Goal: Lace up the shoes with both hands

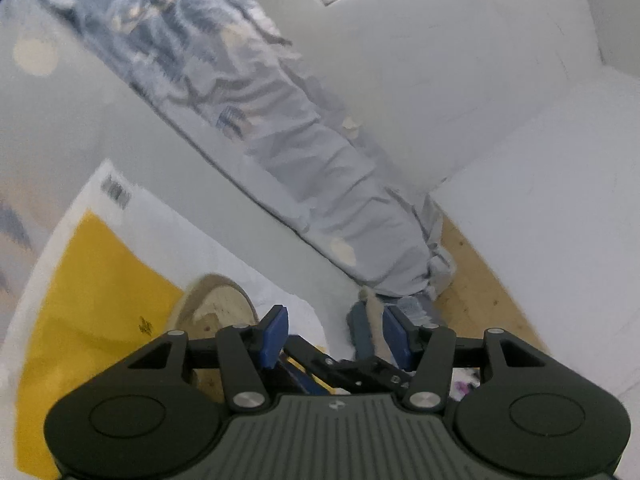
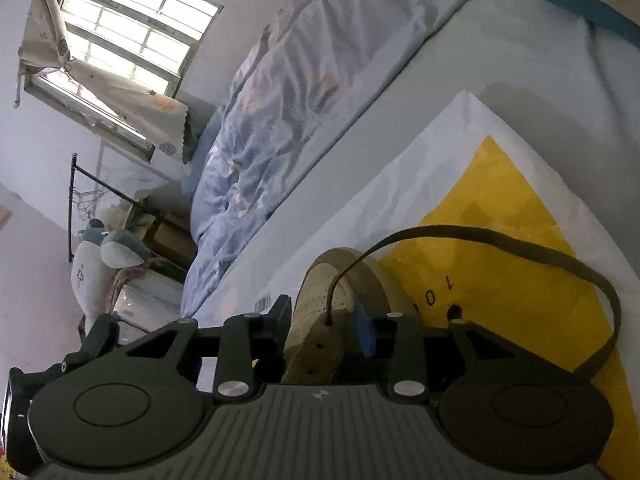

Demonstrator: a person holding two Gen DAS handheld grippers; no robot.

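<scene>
Shoe (image 2: pixel 340 300), one only, beige with a perforated toe, lies on a white and yellow bag (image 2: pixel 500 216) spread over the bed (image 2: pixel 500 60). One dark lace (image 2: pixel 520 240) rises out of an eyelet near the shoe's toe, arcs over the yellow part of the bag and drops back beside the shoe on the right. Two further eyelets show empty below the threaded one.

The right hand-held gripper (image 2: pixel 326 322) straddles the shoe's front, its jaws partly apart with the shoe between them; whether the blue pads press on it cannot be told.

The left hand-held gripper (image 1: pixel 336 330) hovers just right of the shoe (image 1: pixel 218 304), jaws about half open. A pale strip (image 1: pixel 374 320) stands near its right pad; whether it is held cannot be told.

Beyond the shoe, one rumpled blue quilt (image 2: pixel 280 100) runs along the bed. Further off are one window (image 2: pixel 132 28) with a curtain and one plush toy (image 2: pixel 100 256).
</scene>
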